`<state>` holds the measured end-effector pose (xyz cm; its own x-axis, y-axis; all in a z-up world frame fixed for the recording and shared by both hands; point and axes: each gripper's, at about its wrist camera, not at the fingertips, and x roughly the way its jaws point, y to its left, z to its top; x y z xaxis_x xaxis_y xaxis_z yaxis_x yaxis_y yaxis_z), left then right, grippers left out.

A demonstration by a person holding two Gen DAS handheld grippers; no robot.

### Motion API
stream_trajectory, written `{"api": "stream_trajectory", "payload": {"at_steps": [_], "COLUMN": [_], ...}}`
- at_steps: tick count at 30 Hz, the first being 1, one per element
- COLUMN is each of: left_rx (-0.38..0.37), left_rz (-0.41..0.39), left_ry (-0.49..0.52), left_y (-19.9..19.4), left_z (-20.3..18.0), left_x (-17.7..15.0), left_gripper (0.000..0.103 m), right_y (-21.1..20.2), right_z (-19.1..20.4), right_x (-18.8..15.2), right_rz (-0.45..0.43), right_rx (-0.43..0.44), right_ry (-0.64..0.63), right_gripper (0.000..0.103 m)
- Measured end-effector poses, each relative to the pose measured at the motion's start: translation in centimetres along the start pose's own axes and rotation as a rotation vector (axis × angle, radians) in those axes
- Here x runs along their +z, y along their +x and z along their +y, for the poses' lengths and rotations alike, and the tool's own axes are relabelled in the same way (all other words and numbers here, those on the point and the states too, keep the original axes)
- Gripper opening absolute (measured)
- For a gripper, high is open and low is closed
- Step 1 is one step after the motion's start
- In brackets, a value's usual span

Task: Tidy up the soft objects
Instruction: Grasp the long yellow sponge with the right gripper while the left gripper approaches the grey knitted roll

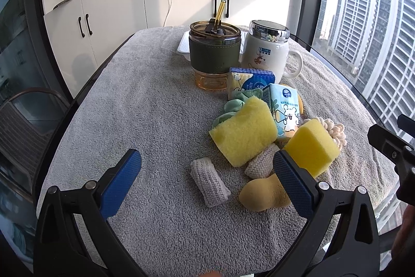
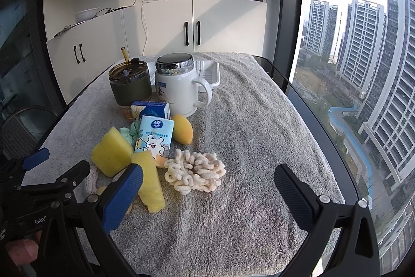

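A heap of soft things lies on the grey towel (image 1: 145, 105): two yellow sponges (image 1: 242, 133) (image 1: 311, 147), two tissue packs (image 1: 284, 108) (image 1: 250, 81), a green scrunchie (image 1: 228, 108), a beige knitted roll (image 1: 208, 181) and a yellow egg-shaped sponge (image 1: 262, 195). My left gripper (image 1: 206, 155) is open, with the knitted roll lying just ahead between its fingers, untouched. My right gripper (image 2: 208, 169) is open too, and it faces a cream looped scrunchie (image 2: 194, 170). Its left finger (image 2: 122, 196) hides part of one sponge (image 2: 149, 183).
Behind the heap stand a lidded tumbler with a straw (image 2: 129, 85), a white lidded mug (image 2: 179, 87) and a white tray (image 2: 211, 72). White cabinets (image 2: 228, 22) back the table and a chair (image 1: 23, 126) stands on its left. Glass table edge (image 2: 308, 105) and window run along the right.
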<state>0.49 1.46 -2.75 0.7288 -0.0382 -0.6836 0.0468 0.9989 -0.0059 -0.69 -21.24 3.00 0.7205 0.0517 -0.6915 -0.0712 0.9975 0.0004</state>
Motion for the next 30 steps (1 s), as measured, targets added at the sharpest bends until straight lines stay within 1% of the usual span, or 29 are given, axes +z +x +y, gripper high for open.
{"api": "stream_trajectory", "payload": {"at_steps": [3, 5, 9, 12, 16, 19, 21, 23, 24, 26, 27, 29, 30], "left_rx": [-0.015, -0.042, -0.064, -0.083, -0.105, -0.117, -0.127, -0.127, -0.130, -0.133, -0.133, -0.149, -0.152], "left_rz": [0.042, 0.062, 0.061, 0.062, 0.067, 0.078, 0.086, 0.080, 0.077, 0.072, 0.076, 0.085, 0.097], "left_ry": [0.019, 0.016, 0.034, 0.030, 0.024, 0.014, -0.001, -0.007, -0.009, -0.010, -0.009, -0.012, -0.014], "left_y": [1.2, 1.6, 1.9, 2.4, 2.8, 3.0, 2.9, 2.5, 2.3, 2.0, 2.0, 2.2, 2.4], "left_z": [0.4, 0.8, 1.2, 1.4, 1.7, 2.4, 2.9, 3.2, 3.4, 3.5, 3.6, 3.5, 3.4], "left_x": [-1.3, -2.1, -2.8, -2.6, -2.3, -2.1, -1.9, -1.6, -1.5, -1.4, -1.3, -1.3, -1.4], "left_gripper": [0.103, 0.103, 0.103, 0.103, 0.103, 0.103, 0.102, 0.101, 0.101, 0.101, 0.101, 0.101, 0.101], "right_y": [1.1, 1.8, 2.5, 3.4, 4.8, 5.5, 6.1, 6.8, 7.2, 7.6, 7.7, 8.0, 8.1], "right_z": [0.2, 0.4, 1.6, 2.7, 3.4, 3.8, 4.1, 4.4, 4.5, 4.8, 4.9, 5.1, 5.2], "right_x": [-0.5, -0.5, -0.4, -0.6, -0.9, -1.0, -1.0, -1.2, -1.3, -1.4, -1.5, -1.6, -1.7], "right_rz": [0.026, 0.046, 0.051, 0.074, 0.129, 0.145, 0.158, 0.181, 0.192, 0.201, 0.205, 0.212, 0.215], "right_rx": [0.035, 0.070, 0.144, 0.165, 0.198, 0.203, 0.210, 0.213, 0.216, 0.229, 0.235, 0.249, 0.253], "right_ry": [-0.008, -0.006, -0.017, -0.044, -0.056, -0.067, -0.075, -0.088, -0.092, -0.097, -0.105, -0.120, -0.126], "right_gripper": [0.102, 0.101, 0.100, 0.100, 0.088, 0.087, 0.085, 0.076, 0.074, 0.063, 0.060, 0.042, 0.035]}}
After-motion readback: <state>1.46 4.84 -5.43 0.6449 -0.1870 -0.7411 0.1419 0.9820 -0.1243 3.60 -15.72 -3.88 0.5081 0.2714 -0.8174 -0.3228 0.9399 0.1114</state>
